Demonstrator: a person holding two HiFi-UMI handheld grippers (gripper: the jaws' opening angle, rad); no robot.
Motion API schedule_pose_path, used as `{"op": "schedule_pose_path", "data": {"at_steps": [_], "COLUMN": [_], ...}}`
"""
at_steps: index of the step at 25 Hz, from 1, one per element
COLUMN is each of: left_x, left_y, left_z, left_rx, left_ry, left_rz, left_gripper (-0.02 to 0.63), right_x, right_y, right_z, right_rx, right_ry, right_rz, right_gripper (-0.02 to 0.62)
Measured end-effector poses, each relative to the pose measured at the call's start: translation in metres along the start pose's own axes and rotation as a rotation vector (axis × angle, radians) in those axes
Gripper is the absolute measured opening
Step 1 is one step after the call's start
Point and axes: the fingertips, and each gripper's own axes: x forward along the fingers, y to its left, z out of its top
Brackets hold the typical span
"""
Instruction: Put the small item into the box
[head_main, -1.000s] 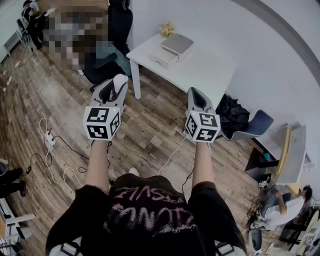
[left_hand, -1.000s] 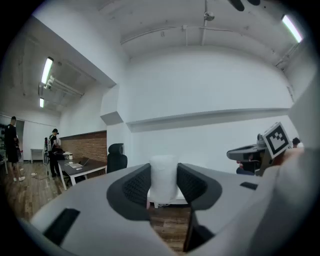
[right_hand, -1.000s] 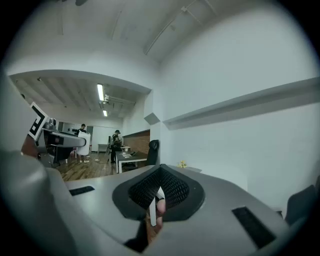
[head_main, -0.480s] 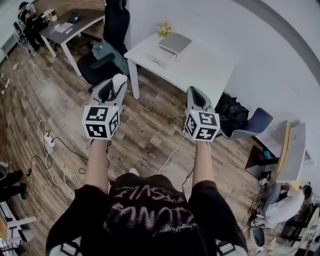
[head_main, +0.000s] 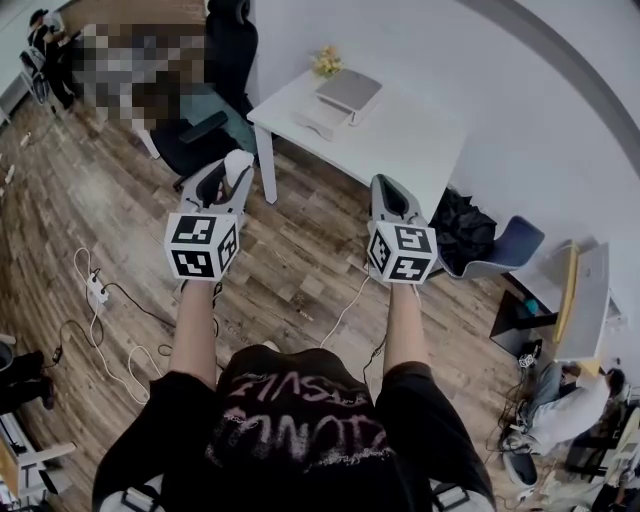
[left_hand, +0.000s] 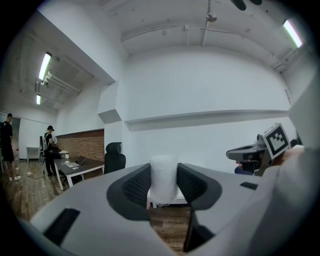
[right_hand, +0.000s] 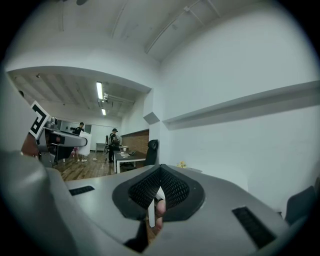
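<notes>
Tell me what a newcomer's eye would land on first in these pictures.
First come the two marker-cubed grippers held out over the wood floor. The left gripper has its jaws clamped on a white foam-like cylinder, while the right gripper has its jaws closed nearly together. Beyond them stands a white table with a flat grey box at its far end, beside a small yellow thing.

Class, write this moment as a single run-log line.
person: standing | left gripper: gripping white cylinder | right gripper: jaws together | white table: ahead, not reached
</notes>
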Motion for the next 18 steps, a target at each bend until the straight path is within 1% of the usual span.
{"op": "schedule_pose_path", "data": {"at_steps": [5, 9, 18], "left_x": [-0.004, -0.007, -0.005], "left_y": [0.015, 0.024, 0.031], "left_z": [-0.003, -0.007, -0.003], "left_rx": [-0.006, -0.006, 0.000], "left_ry": [0.000, 0.001, -0.016], "left_rz": [-0.014, -0.030, -0.063], "left_gripper": [0.163, 0.163, 0.164], "right_x": [0.004, 0.005, 0.009], "right_y": [0.016, 0.027, 0.036], "right_z": [0.002, 0.002, 0.005], "right_rx": [-0.007, 0.007, 0.012], "right_ry": [0.000, -0.007, -0.016], "right_rz": [-0.013, -0.022, -0.039], "right_gripper": [0.011, 0.011, 0.011]}}
